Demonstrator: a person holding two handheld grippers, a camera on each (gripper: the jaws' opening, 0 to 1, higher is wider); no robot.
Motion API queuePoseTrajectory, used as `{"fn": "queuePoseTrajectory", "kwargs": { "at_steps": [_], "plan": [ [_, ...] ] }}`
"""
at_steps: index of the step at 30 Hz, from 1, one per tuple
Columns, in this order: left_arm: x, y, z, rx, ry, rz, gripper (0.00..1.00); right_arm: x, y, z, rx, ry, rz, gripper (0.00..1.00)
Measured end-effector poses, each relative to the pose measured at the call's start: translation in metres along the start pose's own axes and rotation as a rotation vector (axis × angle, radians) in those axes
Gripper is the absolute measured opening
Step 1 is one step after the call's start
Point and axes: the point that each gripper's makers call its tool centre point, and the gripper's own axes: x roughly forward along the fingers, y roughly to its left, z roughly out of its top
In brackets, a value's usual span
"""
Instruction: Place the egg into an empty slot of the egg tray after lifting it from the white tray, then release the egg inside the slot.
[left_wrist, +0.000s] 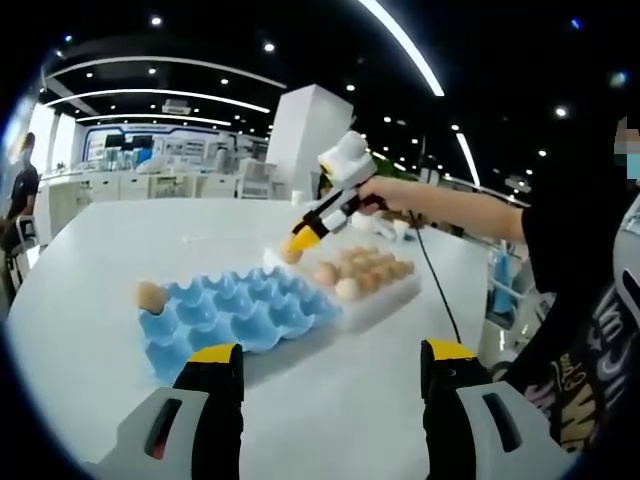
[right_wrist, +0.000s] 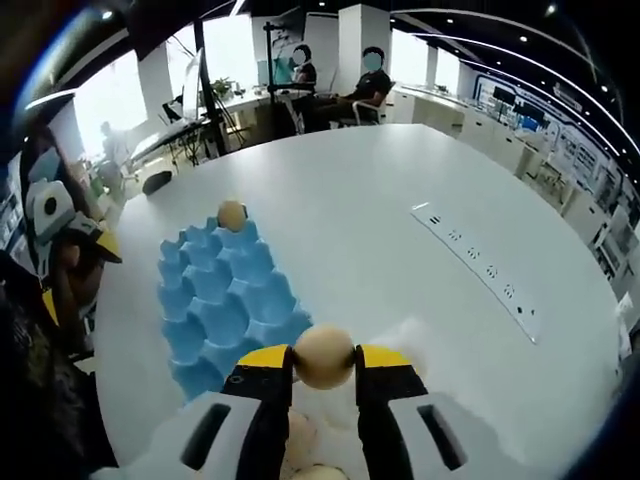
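Right gripper (right_wrist: 323, 372) is clamped on an egg (right_wrist: 324, 355), held between the yellow tips just above the white tray (left_wrist: 385, 300), whose remaining eggs (left_wrist: 362, 270) lie below it; in the left gripper view the same tool hangs over the boundary between white tray and blue egg tray (left_wrist: 235, 315). Left gripper (left_wrist: 330, 365) has its jaws spread apart, holding nothing, low over the table (right_wrist: 400, 210) near the blue tray's near edge. Blue tray holds one egg (right_wrist: 232, 214) at a far corner; its other slots look empty. Risks as I judge them: grip is on the egg's sides only, at the very tips, so a twist of my hand during transfer could let it roll out and drop onto the table or the packed eggs. Too much squeeze could crack the shell. Blue tray looks light and unheld; a descent off-centre onto a ridge may shift it or leave the egg perched rather than seated. Releasing high would bounce it.
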Motion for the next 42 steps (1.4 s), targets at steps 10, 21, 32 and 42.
{"fn": "queuePoseTrajectory", "kwargs": {
  "at_steps": [10, 21, 32, 42],
  "plan": [
    [-0.003, 0.000, 0.000, -0.001, -0.006, 0.001, 0.73, 0.011, 0.014, 0.016, -0.024, -0.013, 0.028, 0.26],
    [-0.006, 0.005, 0.005, -0.004, -0.015, 0.004, 0.73, 0.024, 0.029, 0.033, -0.056, -0.025, 0.058, 0.26],
    [-0.008, 0.009, 0.010, -0.006, -0.023, 0.003, 0.73, 0.041, 0.036, 0.059, -0.083, -0.037, 0.087, 0.26],
    [-0.009, 0.011, 0.014, -0.007, -0.032, 0.003, 0.73, 0.055, 0.048, 0.077, -0.111, -0.039, 0.111, 0.26]
  ]
}}
